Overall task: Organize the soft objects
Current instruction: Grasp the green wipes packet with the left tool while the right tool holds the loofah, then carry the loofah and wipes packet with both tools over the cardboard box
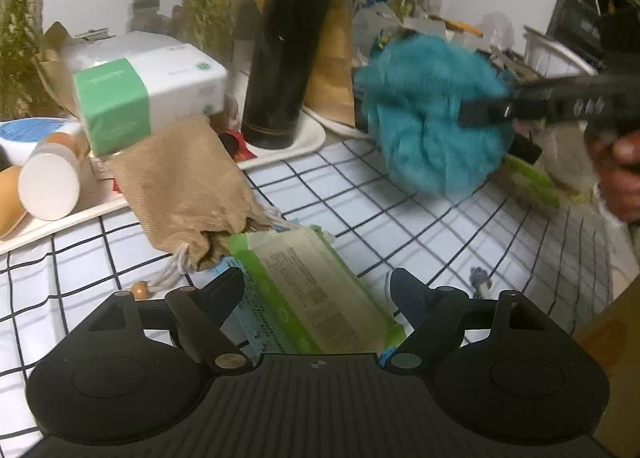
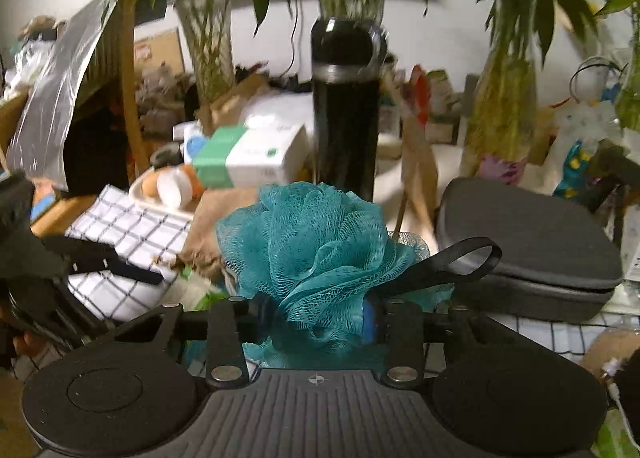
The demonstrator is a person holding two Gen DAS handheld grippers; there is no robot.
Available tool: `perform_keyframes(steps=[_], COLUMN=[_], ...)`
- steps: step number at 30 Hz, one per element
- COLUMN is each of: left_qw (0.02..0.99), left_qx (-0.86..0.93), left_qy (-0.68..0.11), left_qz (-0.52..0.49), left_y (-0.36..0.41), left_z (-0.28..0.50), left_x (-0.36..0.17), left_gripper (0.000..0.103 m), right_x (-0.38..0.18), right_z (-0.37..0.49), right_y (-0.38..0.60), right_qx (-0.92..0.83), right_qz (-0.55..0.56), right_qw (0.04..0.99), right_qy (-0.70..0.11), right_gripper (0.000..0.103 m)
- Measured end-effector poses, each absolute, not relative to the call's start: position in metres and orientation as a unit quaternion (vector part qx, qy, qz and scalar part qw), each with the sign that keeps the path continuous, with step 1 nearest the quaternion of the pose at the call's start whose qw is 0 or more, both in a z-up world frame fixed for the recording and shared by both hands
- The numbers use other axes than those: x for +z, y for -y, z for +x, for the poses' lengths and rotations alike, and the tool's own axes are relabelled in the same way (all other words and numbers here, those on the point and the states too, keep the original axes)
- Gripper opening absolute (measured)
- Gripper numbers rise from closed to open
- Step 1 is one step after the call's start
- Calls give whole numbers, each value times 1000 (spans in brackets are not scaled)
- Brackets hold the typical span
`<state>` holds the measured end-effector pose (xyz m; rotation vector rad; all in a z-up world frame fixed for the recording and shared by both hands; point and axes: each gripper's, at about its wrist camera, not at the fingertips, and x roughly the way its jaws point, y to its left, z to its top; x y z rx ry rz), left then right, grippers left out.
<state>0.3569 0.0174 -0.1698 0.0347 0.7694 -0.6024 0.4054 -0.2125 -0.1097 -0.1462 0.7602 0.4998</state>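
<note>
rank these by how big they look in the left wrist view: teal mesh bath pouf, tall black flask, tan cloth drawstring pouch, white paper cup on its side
1. Teal mesh bath pouf, though blurred.
2-3. Tan cloth drawstring pouch and tall black flask look about equal; the flask's top is cut off and the pouch lies nearer, so I won't rank them.
4. White paper cup on its side, clearly smallest.

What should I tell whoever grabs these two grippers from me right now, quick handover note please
Right gripper: shut on the teal mesh bath pouf, held up above the checked cloth.
Left gripper: open, its fingers either side of the green wipes pack, which lies flat on the cloth; not gripped yet.
Tan drawstring pouch lies beside the pack, leaning on the white tray.
Done: pouf picked up.
Left: place the pouf, then the pack and pouch. Where they go isn't shown.
</note>
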Motion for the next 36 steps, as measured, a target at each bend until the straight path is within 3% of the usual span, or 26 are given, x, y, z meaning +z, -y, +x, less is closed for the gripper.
perform_keyframes(steps=[12,19,24,31,36], left_qw=[894,890,888,884,884], left_qx=[-265,-278,-280,-274,-258], left_qy=[-350,-347,-351,-350,-367], left_qz=[85,98,100,143,134], left_y=[2,1,-4,-8,0], left_z=[350,345,343,338,344], left_x=[-181,-178,-175,-173,-182], left_gripper=[80,62,57,59,70], right_x=[-101,-100,-96,-93,-91], right_z=[402,396,391,384,384], right_y=[214,213,216,223,226], right_qx=[243,237,234,227,224], right_qz=[-67,-86,-86,-91,-86], right_qw=[901,903,904,906,908], right_qy=[-353,-349,-347,-345,-343], right_gripper=[44,44,44,44,44])
